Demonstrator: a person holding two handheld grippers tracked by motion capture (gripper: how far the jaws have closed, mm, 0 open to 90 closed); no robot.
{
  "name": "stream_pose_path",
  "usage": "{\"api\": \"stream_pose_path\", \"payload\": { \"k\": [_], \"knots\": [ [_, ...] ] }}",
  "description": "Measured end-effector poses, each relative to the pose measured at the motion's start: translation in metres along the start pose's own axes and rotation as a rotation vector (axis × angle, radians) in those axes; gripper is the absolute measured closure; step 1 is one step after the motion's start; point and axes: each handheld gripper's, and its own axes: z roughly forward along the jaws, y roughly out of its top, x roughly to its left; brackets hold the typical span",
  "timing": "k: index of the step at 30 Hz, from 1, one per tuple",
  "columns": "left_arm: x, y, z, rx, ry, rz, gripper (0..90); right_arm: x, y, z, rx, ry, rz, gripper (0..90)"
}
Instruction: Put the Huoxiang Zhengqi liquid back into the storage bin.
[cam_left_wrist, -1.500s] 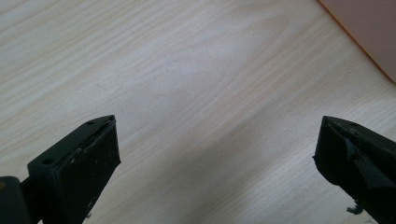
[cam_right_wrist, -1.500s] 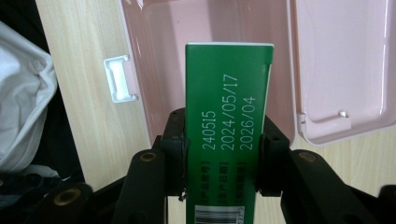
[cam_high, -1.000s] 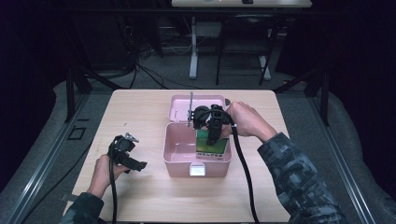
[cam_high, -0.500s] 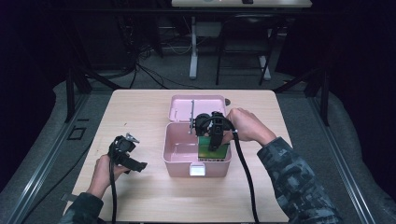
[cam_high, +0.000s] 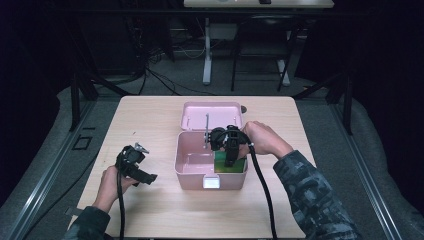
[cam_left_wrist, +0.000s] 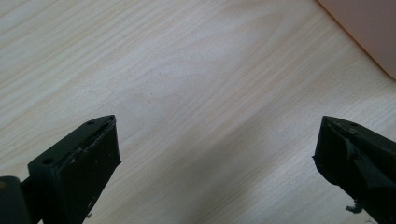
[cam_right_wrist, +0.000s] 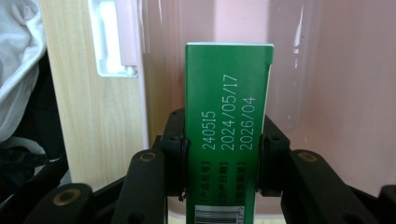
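At the left of the high view, the person's left hand (cam_high: 111, 182) rests on the bench (cam_high: 150, 115) and holds the left gripper (cam_high: 134, 165) low over the bare wood, well apart from the pink box (cam_high: 192, 172). In the left gripper view its two black jaws stand spread wide with nothing between them, pale wood grain under them and a corner of the pink box (cam_left_wrist: 369, 28) at the upper right.

Near the middle of the bench sits the pink box, its lid (cam_high: 212, 114) swung open and lying back on the far side. A white latch (cam_high: 211, 182) shows on the box's near wall.

To the right, the right hand (cam_high: 262, 140) reaches in from the bench's right side and holds the right gripper (cam_high: 231, 159) over the box's right half, pointing down into it. In the right gripper view the right gripper (cam_right_wrist: 224, 154) pinches a green carton (cam_right_wrist: 227, 121) by its two narrow sides, pads pressed against it; printed dates run along its face. The green carton (cam_high: 231, 164) is inside the box's walls, at the right end of the compartment, standing on end in the grip. Whether its lower end touches the box floor cannot be told. A black cable (cam_high: 262, 190) trails from the gripper back along the camouflage sleeve (cam_high: 310, 200).
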Motion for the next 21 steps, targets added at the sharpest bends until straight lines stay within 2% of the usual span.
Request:
{"api": "stream_pose_path", "payload": {
  "k": [4, 15, 21],
  "knots": [
    [-0.001, 0.0, 0.001, 0.002, 0.001, 0.009, 0.1, 0.002, 0.001, 0.004, 0.011, -0.016, 0.001, 62.8],
    [-0.001, 0.0, 0.001, 0.003, 0.002, 0.008, 0.2, 0.006, 0.001, 0.007, 0.008, -0.008, -0.011, 62.7],
    [-0.001, 0.0, 0.001, 0.004, 0.004, 0.007, 0.2, 0.006, -0.002, 0.01, 0.006, 0.001, -0.002, 62.7]
  ]
}}
